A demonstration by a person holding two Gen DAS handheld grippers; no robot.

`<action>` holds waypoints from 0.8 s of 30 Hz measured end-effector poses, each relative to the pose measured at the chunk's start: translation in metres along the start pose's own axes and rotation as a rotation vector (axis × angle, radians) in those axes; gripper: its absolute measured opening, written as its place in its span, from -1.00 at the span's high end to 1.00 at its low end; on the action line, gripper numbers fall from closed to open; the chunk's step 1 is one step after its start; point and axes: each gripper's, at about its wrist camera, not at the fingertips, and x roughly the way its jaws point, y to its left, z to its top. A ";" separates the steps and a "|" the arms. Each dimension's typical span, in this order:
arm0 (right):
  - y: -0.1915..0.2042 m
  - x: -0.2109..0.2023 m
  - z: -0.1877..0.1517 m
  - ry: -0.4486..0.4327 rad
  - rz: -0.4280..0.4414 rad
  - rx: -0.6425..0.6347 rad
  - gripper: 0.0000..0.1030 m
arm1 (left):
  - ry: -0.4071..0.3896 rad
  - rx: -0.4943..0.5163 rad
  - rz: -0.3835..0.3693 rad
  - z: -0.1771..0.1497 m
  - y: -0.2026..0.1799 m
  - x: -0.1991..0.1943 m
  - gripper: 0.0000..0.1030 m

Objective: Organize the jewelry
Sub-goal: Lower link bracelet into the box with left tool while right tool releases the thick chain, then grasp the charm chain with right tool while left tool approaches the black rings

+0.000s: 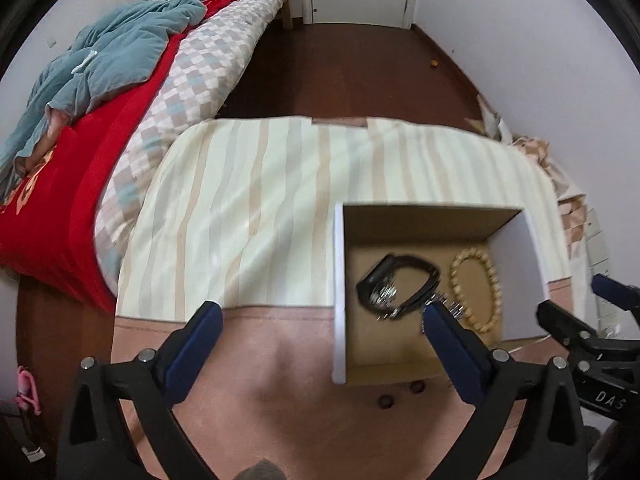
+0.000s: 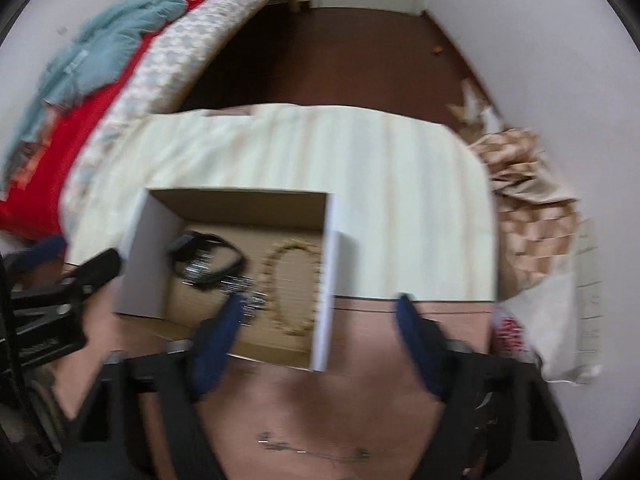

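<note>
White letters "DAS" stand on the black body of the right gripper, just right of the cardboard box; any further letters are cut off, perhaps.

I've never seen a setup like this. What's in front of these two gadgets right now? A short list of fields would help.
Surface: striped cloth over a table
Container: open box, cardboard inside, white walls
In box, left: black watch
In box, middle: small silvery piece, too blurred to name
In box, right: beaded bracelet, lying flat
Left gripper: fingers open, empty
Right gripper: fingers open, empty
Background: bed with a red cover
</note>
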 end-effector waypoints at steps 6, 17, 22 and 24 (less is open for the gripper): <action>-0.007 0.012 -0.018 0.009 -0.051 0.043 -0.91 | -0.033 0.000 0.047 -0.014 -0.002 0.003 -1.00; -0.012 -0.031 -0.029 -0.096 -0.090 0.084 -0.91 | -0.116 -0.012 0.049 -0.022 -0.007 -0.037 -1.00; -0.012 -0.070 -0.040 -0.175 -0.107 0.093 -0.91 | -0.181 0.004 0.055 -0.032 -0.013 -0.073 -1.00; -0.011 -0.084 -0.046 -0.201 -0.114 0.094 -0.91 | -0.204 0.008 0.052 -0.038 -0.013 -0.088 -1.00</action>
